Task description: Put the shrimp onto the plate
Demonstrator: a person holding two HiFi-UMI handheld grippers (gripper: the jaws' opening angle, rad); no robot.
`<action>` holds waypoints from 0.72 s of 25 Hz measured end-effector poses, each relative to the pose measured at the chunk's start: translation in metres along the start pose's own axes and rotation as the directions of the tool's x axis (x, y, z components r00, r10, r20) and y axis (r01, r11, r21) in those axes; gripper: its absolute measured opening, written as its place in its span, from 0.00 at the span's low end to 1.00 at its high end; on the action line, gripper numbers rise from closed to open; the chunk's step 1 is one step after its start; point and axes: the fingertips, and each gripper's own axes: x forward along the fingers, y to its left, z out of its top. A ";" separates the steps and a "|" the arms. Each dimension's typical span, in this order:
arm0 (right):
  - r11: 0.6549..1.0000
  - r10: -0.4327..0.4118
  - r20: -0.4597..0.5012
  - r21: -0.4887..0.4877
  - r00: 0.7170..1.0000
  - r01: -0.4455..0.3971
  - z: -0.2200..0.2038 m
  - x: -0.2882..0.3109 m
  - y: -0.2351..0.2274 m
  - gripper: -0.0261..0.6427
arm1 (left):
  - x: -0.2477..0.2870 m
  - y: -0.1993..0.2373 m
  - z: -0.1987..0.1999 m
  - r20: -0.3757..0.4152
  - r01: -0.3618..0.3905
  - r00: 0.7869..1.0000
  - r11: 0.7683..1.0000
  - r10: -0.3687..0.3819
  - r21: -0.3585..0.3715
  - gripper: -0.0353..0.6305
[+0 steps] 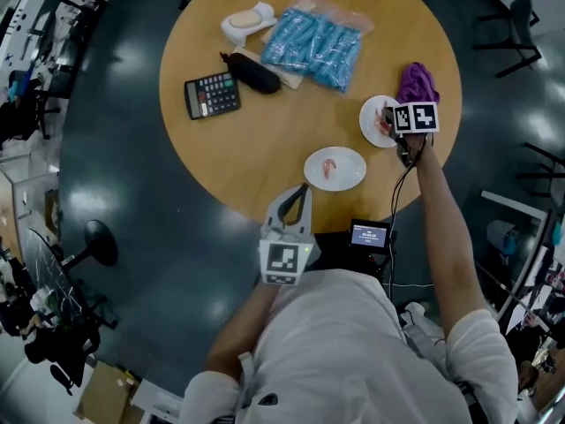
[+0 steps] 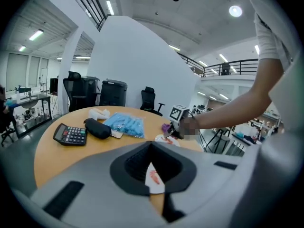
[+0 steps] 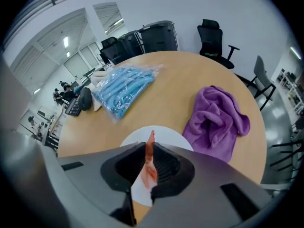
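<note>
Two white plates stand on the round wooden table. The nearer plate point(image 1: 346, 174) holds one pink shrimp point(image 1: 328, 167), which also shows through the left jaws' gap as a shrimp point(image 2: 153, 176) on the plate point(image 2: 158, 186). My left gripper point(image 1: 305, 188) hangs at the table's front edge, short of that plate, jaws shut and empty point(image 2: 151, 148). My right gripper point(image 1: 389, 124) hovers over the right-hand plate point(image 1: 369, 117), shut on a second shrimp point(image 3: 149, 161) whose tail sticks out above the plate point(image 3: 164, 133).
A purple cloth point(image 1: 417, 82) lies just beyond the right-hand plate, seen as a cloth point(image 3: 216, 120) beside it. Farther back lie a calculator point(image 1: 212, 95), a black pouch point(image 1: 254, 71), a blue plastic bag point(image 1: 313, 47) and a white object point(image 1: 247, 20). Office chairs ring the table.
</note>
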 end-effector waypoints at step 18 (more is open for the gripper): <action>1.000 -0.028 0.044 -0.008 0.999 0.028 0.010 -0.015 -0.006 0.14 | 0.005 -0.003 0.008 0.017 -0.008 1.000 1.000 0.008 -0.006 0.06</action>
